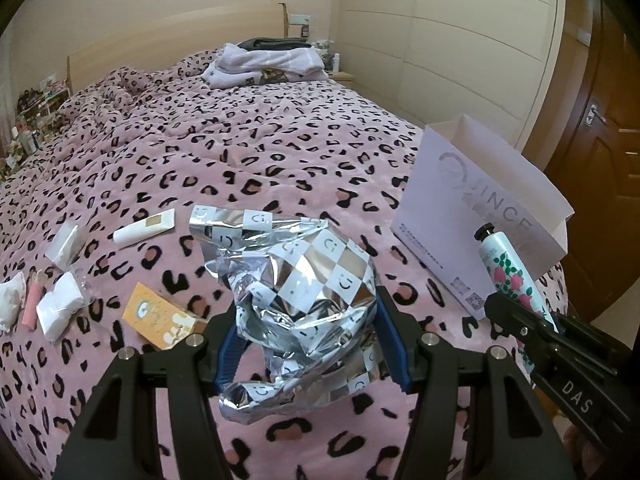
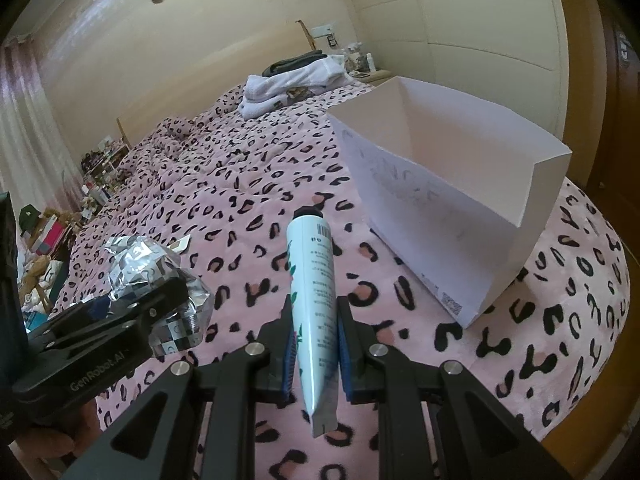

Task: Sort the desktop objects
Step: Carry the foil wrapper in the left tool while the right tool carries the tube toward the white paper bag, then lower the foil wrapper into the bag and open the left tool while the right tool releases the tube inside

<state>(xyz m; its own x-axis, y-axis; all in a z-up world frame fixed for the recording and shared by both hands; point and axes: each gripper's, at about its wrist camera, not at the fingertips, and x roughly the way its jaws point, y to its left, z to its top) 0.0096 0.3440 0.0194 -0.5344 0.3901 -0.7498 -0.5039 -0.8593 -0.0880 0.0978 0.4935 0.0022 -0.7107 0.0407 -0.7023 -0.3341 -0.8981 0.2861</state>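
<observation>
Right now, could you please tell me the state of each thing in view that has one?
Left gripper: shut on the crumpled foil bag.
Foil bag: crumpled, held off the bed.
Right gripper: shut on the hand cream tube.
Hand cream tube: capped, held with its cap pointing forward.
White box: open-topped, standing on the bed; nothing visible inside.
Orange carton: lying flat.
White tube: lying flat.

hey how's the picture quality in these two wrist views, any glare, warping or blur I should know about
Left wrist view: the crumpled foil bag throws bright mirror glints, and fisheye warping bows the bed edge and the door frame. Right wrist view: window light washes out the curtain, dark corners vignette the frame, and the tube stays sharp.
</observation>
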